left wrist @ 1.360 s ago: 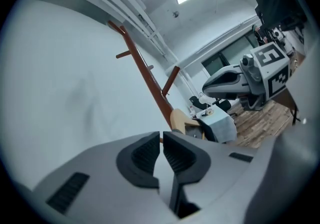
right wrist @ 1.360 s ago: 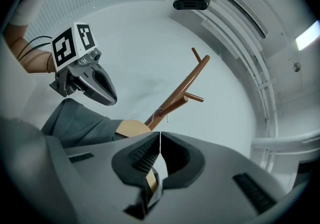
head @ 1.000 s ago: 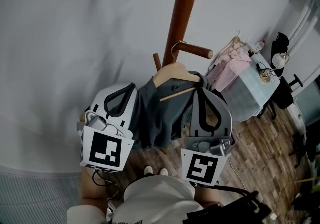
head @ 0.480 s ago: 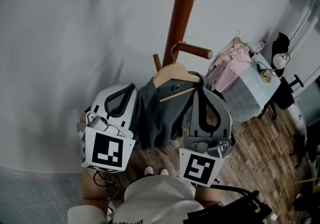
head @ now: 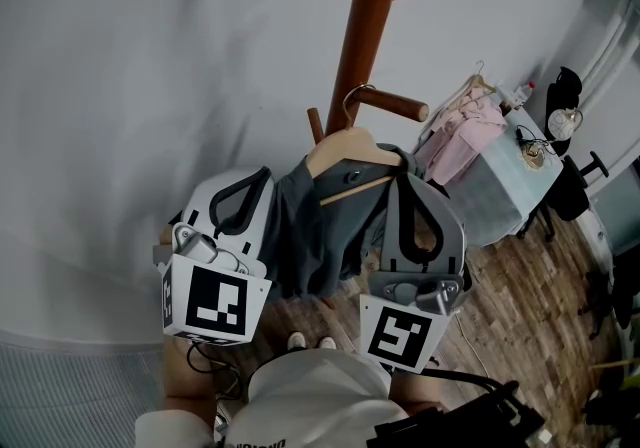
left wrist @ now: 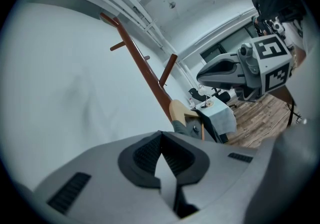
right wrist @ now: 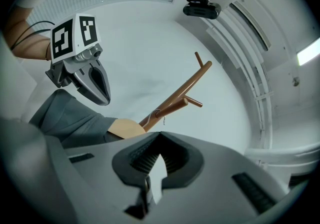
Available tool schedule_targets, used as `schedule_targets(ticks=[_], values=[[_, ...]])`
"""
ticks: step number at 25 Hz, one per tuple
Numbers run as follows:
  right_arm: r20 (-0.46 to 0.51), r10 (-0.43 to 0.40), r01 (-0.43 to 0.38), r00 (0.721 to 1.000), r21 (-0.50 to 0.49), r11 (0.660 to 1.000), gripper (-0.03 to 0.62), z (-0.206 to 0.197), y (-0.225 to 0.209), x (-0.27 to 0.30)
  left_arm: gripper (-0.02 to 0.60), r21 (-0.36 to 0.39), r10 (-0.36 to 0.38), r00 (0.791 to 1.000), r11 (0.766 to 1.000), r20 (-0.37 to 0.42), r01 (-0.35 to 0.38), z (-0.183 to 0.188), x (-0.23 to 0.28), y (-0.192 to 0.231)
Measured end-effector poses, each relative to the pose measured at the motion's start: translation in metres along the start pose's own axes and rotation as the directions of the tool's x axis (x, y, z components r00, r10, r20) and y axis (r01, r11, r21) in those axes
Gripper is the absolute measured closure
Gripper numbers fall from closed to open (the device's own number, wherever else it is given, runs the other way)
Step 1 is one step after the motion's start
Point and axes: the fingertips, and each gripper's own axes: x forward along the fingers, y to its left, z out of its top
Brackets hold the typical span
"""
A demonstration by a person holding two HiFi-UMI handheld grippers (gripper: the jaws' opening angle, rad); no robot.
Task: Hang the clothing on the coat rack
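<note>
1. Left gripper (head: 262, 176) has its jaws pressed together at the tips with nothing between them. It is just left of the grey garment (head: 310, 236).
2. Right gripper (head: 394, 183) is likewise closed tip to tip and empty. It is close against the garment's right edge, below the hanger's (head: 345, 148) shoulder.
3. In the left gripper view the left gripper's tips (left wrist: 160, 134) meet with pale wall beyond. The right gripper view shows the same for its own tips (right wrist: 160, 135).
4. The garment hangs between the two grippers on the wooden hanger. The hanger's wire hook (head: 349, 96) sits at the root of a lower peg (head: 392, 103) on the coat rack (head: 365, 26).
5. There is open space to the left of the rack, along the plain pale wall (head: 150, 56). To the right it is tighter: a table (head: 500, 186) with a light cloth stands near, with pink clothes (head: 460, 131) hanging at its near end.
6. The wood-plank floor (head: 520, 306) runs under the table, and dark chairs stand beyond it.
7. How the hook seats on the peg cannot be made out. The rack's top and base are cut off. The garment's lower hem is hidden behind the grippers' marker cubes.
</note>
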Motion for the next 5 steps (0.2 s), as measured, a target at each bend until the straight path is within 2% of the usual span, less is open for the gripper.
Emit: schedule_targets(ticks=[5], values=[[-0.001, 0.003, -0.003, 1.0, -0.005, 1.0, 0.576, -0.0006, -0.0003, 0.003, 0.568, 0.0, -0.005, 1.0, 1.0, -0.003, 0.005, -0.001, 0.0022, 0.0006]])
